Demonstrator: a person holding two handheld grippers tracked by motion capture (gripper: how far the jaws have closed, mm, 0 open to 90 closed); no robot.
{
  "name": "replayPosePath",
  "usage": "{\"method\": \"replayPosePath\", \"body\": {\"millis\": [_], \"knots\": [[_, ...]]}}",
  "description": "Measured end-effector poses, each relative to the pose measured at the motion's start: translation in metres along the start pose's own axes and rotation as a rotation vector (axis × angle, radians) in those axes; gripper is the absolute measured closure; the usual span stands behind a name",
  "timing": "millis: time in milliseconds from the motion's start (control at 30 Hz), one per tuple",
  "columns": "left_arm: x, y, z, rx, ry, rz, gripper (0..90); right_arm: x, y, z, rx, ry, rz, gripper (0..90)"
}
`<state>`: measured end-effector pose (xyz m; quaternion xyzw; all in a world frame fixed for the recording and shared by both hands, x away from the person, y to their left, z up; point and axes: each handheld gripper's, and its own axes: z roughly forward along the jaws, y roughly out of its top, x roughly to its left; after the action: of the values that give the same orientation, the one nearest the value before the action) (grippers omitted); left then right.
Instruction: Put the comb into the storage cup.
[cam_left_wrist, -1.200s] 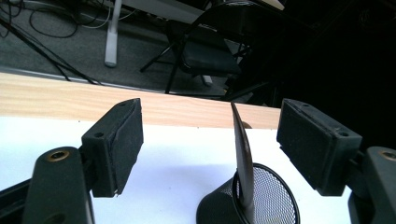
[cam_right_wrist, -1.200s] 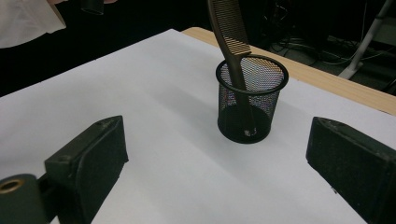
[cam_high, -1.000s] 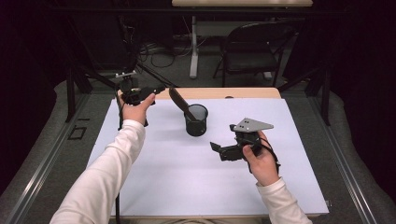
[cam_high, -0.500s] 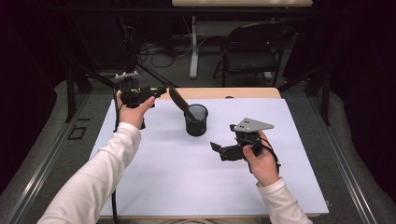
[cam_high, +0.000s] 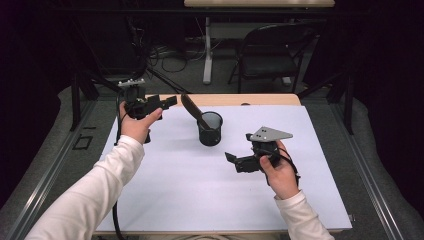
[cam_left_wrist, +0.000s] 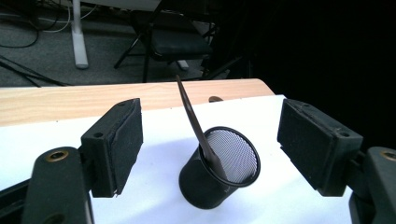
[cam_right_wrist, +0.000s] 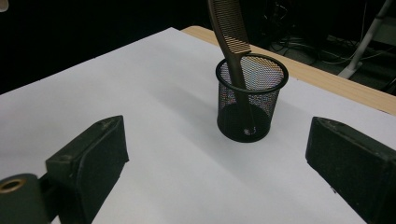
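Centrally on the white sheet (cam_high: 190, 190) stands a black wire-mesh cup (cam_high: 210, 128) — round, open-topped, fine-gridded. A brown comb (cam_high: 192, 109) sits in it, its handle end down inside and its toothed end leaning out over the rim toward the far left.

At the far-left corner of the sheet the left gripper (cam_high: 167, 101) is held above the table, its 2 flat, felt-faced pads spread wide with nothing between them. Nearer and to the right, the right gripper (cam_high: 230, 158), with a grey 3-cornered plate on top, points left toward the cup; its jaws are also released and empty.

Compared with 1 second ago, the left hand (cam_high: 135, 125) has drawn a little farther left and up, away from the comb, while the right hand (cam_high: 279, 172) has kept its place. Cup and comb stand as before.

The right gripper view shows the comb's fine teeth (cam_right_wrist: 236, 28) and the mesh (cam_right_wrist: 247, 107) see-through down to the cup's solid base — detail that the high view blurs. The left gripper view catches the comb edge-on (cam_left_wrist: 191, 114), a thin dark blade, against the bare wooden table edge (cam_left_wrist: 70, 100) beyond the sheet.
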<state>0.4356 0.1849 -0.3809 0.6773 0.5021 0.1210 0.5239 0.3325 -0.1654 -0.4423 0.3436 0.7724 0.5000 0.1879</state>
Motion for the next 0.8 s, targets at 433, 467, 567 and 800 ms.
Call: {"method": "replayPosePath", "body": {"millis": [433, 467, 567, 800], "knots": [[-0.010, -0.005, -0.014, 0.009, -0.038, 0.029, 16.2, 0.000, 0.000, 0.000, 0.000, -0.002, 0.003, 5.1], [-0.010, -0.006, -0.015, 0.008, -0.040, 0.032, 16.0, 0.000, 0.000, 0.000, 0.000, -0.002, 0.001, 5.1], [-0.013, -0.007, -0.018, 0.011, -0.054, 0.045, 15.8, 0.000, 0.000, 0.000, 0.001, -0.001, 0.003, 5.1], [-0.021, -0.012, -0.025, 0.027, -0.087, 0.070, 14.8, -0.001, 0.000, 0.000, 0.000, -0.002, 0.005, 5.1]]}}
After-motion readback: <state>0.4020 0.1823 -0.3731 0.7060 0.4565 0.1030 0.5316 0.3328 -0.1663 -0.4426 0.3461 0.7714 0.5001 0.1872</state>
